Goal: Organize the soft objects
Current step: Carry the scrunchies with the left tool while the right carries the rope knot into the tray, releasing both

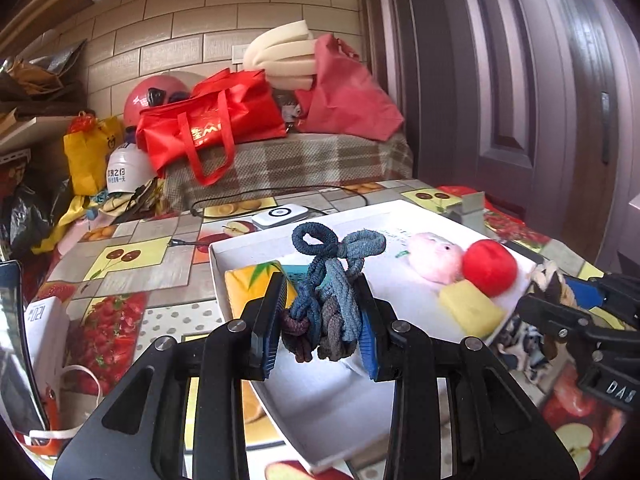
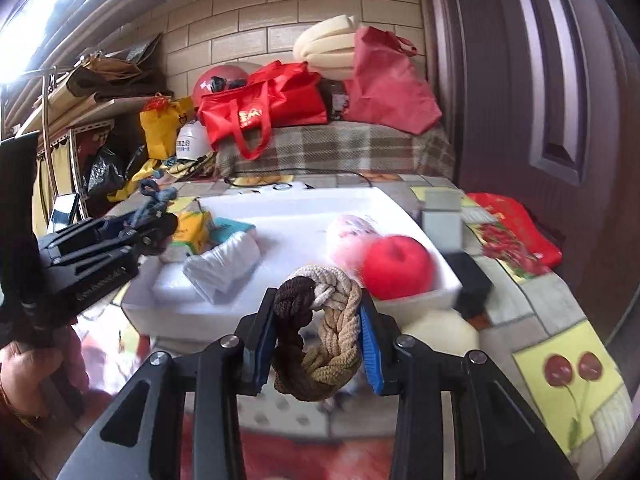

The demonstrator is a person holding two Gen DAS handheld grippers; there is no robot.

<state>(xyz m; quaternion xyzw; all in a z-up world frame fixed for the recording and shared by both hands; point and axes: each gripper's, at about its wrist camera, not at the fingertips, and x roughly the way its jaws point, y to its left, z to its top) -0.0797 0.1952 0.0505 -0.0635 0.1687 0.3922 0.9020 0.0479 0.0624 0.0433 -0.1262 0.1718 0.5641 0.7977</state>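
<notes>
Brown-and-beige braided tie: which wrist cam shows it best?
Right wrist: the braided tie sits centred and close between the right gripper fingers. Left wrist shows only a small part at that gripper, at the frame's right edge.

Tray (image 1: 224, 256) on table (image 1: 132, 276), plush apple (image 1: 489, 267) inside at right, folded cloth (image 2: 224, 266) at left

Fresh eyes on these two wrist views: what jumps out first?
Each tool is clamped on a knotted rope bundle: the left tool holds a blue-grey one over the white tray, the right tool a brown-and-cream one just in front of that tray. Next comes the bright red plush apple at the tray's near right corner, beside a pink plush toy.
</notes>
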